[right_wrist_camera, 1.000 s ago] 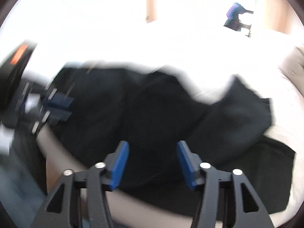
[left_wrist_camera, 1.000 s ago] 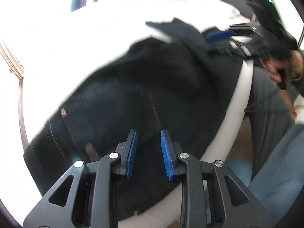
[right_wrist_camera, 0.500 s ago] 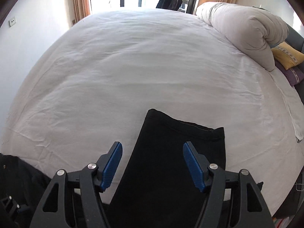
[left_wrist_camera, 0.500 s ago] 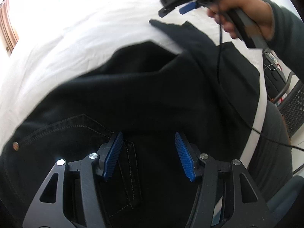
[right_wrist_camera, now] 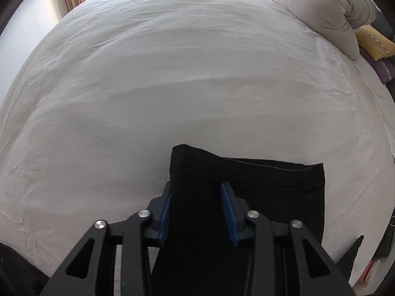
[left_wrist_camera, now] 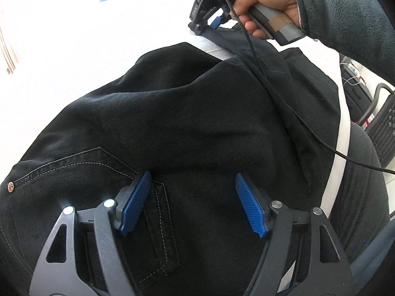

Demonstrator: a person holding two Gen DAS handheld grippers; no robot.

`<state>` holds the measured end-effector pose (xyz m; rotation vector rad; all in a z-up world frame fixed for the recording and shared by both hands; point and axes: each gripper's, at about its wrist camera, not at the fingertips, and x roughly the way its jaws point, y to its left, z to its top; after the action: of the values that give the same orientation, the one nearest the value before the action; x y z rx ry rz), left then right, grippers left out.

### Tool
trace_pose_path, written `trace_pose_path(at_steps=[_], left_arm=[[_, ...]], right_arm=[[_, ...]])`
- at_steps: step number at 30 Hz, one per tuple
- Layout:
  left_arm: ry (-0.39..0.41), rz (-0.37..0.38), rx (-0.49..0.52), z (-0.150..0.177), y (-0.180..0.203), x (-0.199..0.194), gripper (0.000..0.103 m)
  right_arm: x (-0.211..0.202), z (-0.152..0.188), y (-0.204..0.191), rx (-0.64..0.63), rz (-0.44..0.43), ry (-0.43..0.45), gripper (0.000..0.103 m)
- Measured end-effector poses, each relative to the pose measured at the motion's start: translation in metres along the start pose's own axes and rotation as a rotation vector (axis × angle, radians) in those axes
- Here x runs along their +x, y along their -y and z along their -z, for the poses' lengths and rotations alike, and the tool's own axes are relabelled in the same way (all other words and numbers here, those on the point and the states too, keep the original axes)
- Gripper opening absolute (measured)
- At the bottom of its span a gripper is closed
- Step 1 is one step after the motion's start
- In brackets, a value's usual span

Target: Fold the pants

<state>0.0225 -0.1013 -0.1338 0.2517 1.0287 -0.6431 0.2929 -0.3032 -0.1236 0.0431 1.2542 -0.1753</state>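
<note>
From the left wrist camera, the left tongs stand spread wide over the black pants, their blue pads set on either side of the seat area near a stitched back pocket; the pads hang just over the cloth, and whether they touch it cannot be told, but nothing is pinched between them. The pants lie bunched across the near edge of the white bed, with a copper rivet showing at the far left of the waist. Farther up in this view, the person's right hand grips the handle of the right tongs, which reach the far end of a trouser leg; a black cable trails from that tool across the cloth. From the right wrist camera, the right tongs are drawn partway in, and a raised fold of the pants leg, near its hem, stands between the blue pads and fills the gap, so the tongs are pinching it. The other leg's hem lies flat on the bed sheet just to the right. A rolled white duvet and a yellow pillow sit at the far right of the bed.
</note>
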Motion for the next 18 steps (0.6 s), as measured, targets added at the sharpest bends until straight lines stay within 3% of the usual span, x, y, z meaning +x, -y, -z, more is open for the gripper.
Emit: trace_pose_path(at_steps=[4,13,18], left_arm=[[0.001,-0.003,-0.002,0.002,-0.001,-0.002,0.070],[-0.003,-0.010,-0.029,-0.001,-0.003,-0.005,0.070],[-0.014,-0.030,-0.043,-0.005,-0.001,-0.003,0.071]], right_arm=[[-0.009,0.004,0.008,0.045,-0.049,-0.001,0.009],[-0.087,0.038,0.070,0.215,-0.173,0.200,0.007],[-0.135,0.089,0.121,0.334,-0.189,0.325,0.007]])
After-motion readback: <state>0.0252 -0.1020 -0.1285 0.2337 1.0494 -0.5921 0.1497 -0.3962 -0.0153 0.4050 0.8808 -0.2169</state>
